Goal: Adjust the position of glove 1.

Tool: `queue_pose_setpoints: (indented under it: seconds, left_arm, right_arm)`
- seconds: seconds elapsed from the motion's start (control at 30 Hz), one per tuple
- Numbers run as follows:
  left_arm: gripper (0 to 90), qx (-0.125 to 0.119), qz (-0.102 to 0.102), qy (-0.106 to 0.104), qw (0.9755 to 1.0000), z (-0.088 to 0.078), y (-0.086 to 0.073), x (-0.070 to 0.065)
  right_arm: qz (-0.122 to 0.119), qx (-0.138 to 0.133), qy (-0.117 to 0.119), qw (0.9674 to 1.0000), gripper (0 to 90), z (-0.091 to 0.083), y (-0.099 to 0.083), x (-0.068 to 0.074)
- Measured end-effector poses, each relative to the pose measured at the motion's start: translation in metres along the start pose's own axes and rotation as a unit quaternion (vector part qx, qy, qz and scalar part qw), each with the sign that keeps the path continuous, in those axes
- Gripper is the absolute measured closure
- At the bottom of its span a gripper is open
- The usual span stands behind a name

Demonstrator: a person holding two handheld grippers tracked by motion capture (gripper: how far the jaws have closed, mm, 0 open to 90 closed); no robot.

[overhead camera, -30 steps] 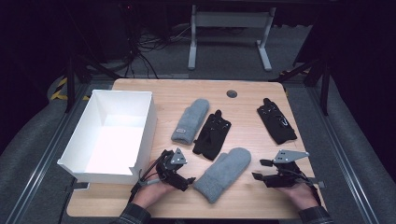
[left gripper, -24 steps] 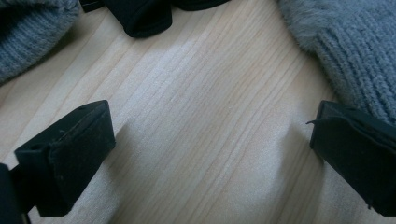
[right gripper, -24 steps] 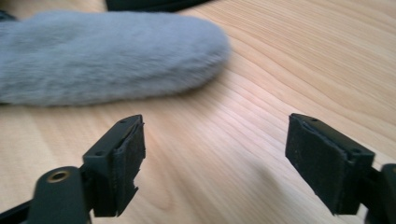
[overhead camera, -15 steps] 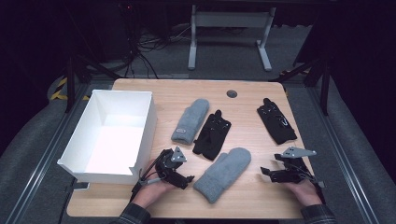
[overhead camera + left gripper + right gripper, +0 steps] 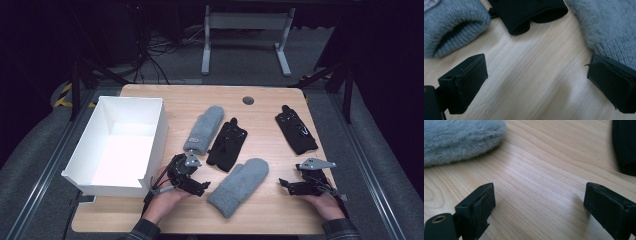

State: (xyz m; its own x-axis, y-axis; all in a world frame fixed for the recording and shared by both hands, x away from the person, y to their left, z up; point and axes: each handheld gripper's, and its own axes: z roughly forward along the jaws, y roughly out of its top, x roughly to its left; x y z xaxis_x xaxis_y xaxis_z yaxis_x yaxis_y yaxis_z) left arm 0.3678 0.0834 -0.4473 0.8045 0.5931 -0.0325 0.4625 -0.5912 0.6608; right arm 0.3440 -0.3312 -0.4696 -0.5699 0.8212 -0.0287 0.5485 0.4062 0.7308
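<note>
While both grippers' jaws gape wide and empty, risks snagging only fluff off grey mitten [image 5: 239, 186], dropping it short of box [image 5: 95, 145].

lab; dark room, floor cables [image 5: 150, 65], rails [image 5: 45, 160]

A light wooden table [image 5: 270, 107] stands on dark grey carpet, with a white metal stand [image 5: 245, 37] beyond in dimness.
</note>
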Motion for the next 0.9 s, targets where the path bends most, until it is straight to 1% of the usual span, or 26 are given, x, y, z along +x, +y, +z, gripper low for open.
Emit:
queue_pose_setpoints:
  seconds: [0.13, 0.2, 0.23, 0.3, 0.33, 0.4, 0.43, 0.47, 0.5, 0.57, 0.63, 0.67, 0.7, 0.73, 0.77, 0.83, 0.9]
  left_arm:
    - [3.6, -0.002, -0.005, 0.003, 1.0000, -0.002, 0.006, 0.001]
    - [4.0, -0.010, -0.013, 0.003, 0.9999, -0.003, 0.009, 0.002]
    - [4.0, -0.007, -0.015, 0.003, 0.9999, -0.003, 0.010, 0.003]
    - [4.0, -0.003, -0.014, 0.004, 0.9999, -0.002, 0.012, 0.003]
    - [4.0, -0.004, -0.018, 0.008, 0.9998, -0.002, 0.016, 0.004]
    - [4.0, -0.001, -0.016, 0.007, 0.9999, -0.003, 0.017, 0.004]
    - [4.0, -0.008, -0.019, 0.011, 0.9997, -0.004, 0.022, 0.006]
    - [4.4, -0.008, -0.019, 0.011, 0.9997, -0.004, 0.022, 0.006]
    - [4.4, -0.008, -0.023, 0.010, 0.9997, -0.004, 0.023, 0.007]
    - [4.4, -0.004, -0.025, 0.017, 0.9995, -0.003, 0.029, 0.009]
    - [4.5, -0.007, -0.026, 0.021, 0.9994, -0.003, 0.034, 0.011]
    - [4.6, -0.009, -0.029, 0.021, 0.9993, -0.002, 0.038, 0.013]
    - [4.6, -0.009, -0.029, 0.021, 0.9993, -0.002, 0.038, 0.013]
    - [4.6, -0.004, -0.028, 0.028, 0.9992, -0.001, 0.042, 0.014]
    - [4.7, -0.004, -0.029, 0.030, 0.9991, 0.000, 0.045, 0.016]
    - [5.3, -0.015, -0.036, 0.031, 0.9988, 0.001, 0.048, 0.019]
    - [5.7, -0.008, -0.038, 0.030, 0.9988, 0.002, 0.052, 0.023]
  right_arm:
    - [0.002, 0.002, 0.000, 1.0000, 9.2, 0.000, 0.000, 0.000]
    - [0.002, 0.002, 0.000, 1.0000, 8.9, 0.000, 0.000, 0.000]
    - [0.002, 0.002, -0.001, 1.0000, 8.8, 0.000, 0.000, 0.000]
    - [0.001, 0.002, -0.002, 1.0000, 8.7, 0.000, 0.000, 0.000]
    - [0.001, 0.002, -0.002, 1.0000, 8.7, 0.000, 0.000, 0.000]
    - [0.001, 0.003, -0.002, 1.0000, 8.7, 0.000, 0.000, 0.000]
    - [0.002, 0.003, -0.002, 1.0000, 8.6, 0.000, 0.000, 0.000]
    - [0.002, 0.003, -0.003, 1.0000, 8.6, 0.000, 0.000, 0.000]
    - [0.002, 0.003, -0.003, 1.0000, 8.6, 0.000, 0.000, 0.000]
    - [0.002, 0.003, -0.003, 1.0000, 8.6, 0.000, 0.000, 0.000]
    - [0.003, 0.003, -0.003, 1.0000, 8.6, 0.000, 0.000, 0.000]
    - [0.002, 0.003, -0.003, 1.0000, 8.6, 0.000, 0.000, 0.000]
    - [0.002, 0.003, -0.003, 1.0000, 8.6, 0.000, 0.000, 0.000]
    - [0.002, 0.003, -0.003, 1.0000, 8.6, 0.000, 0.000, 0.000]
    - [0.002, 0.003, -0.003, 1.0000, 8.6, 0.000, 0.000, 0.000]
    - [0.002, 0.003, -0.003, 1.0000, 8.6, 0.000, 0.000, 0.000]
    - [0.002, 0.003, -0.003, 1.0000, 8.6, 0.000, 0.000, 0.000]
